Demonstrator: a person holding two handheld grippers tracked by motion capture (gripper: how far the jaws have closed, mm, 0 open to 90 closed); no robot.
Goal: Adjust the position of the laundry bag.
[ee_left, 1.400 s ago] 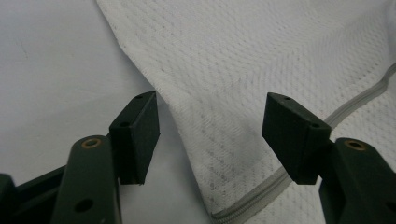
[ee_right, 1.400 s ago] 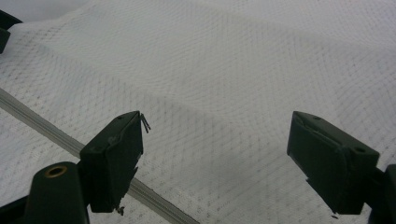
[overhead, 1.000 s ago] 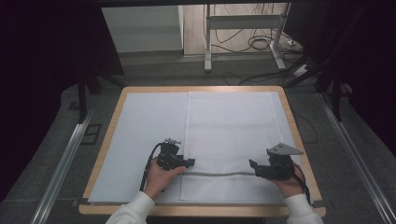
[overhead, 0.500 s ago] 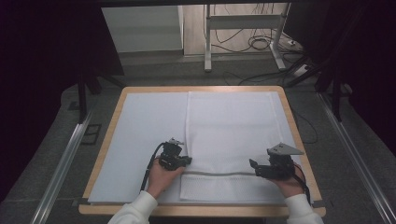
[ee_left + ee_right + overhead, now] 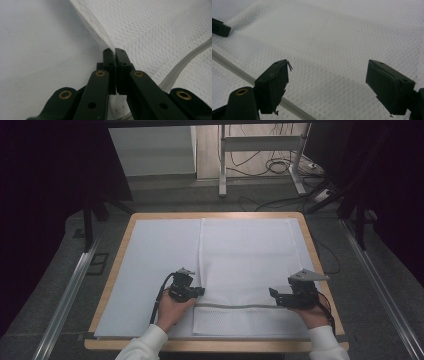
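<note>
White mesh fabric, a zippered mesh bag [image 5: 247, 265] by the look of it, is spread flat on the right half of the pale table cover [image 5: 150, 265], with its grey zipper band [image 5: 235, 306] running across near the person's edge of the bag. The work shown is judged to be the taking hold of this bag at its two near corners, and it appears to be about half done.

At the left end of the zipper band, the left gripper [image 5: 115, 51] has just been closing, and its jaws are seen pressed together on the bag's hemmed left edge, with a thin fold of mesh pinched between the pads. In the high view the same left gripper [image 5: 197, 292] is seen at that left edge, just above the band's end.

At the right end of the zipper band, the right gripper [image 5: 327, 75] is held with its jaws spread wide above the mesh, and nothing is pinched between them. In the high view it [image 5: 274, 295] is seen just above the band, near the bag's right edge.

What remains, as judged from this, is the closing of the right gripper on the mesh; only then could the bag be lifted, folded or pulled taut. No fold or lift of the bag has yet been made.
</note>
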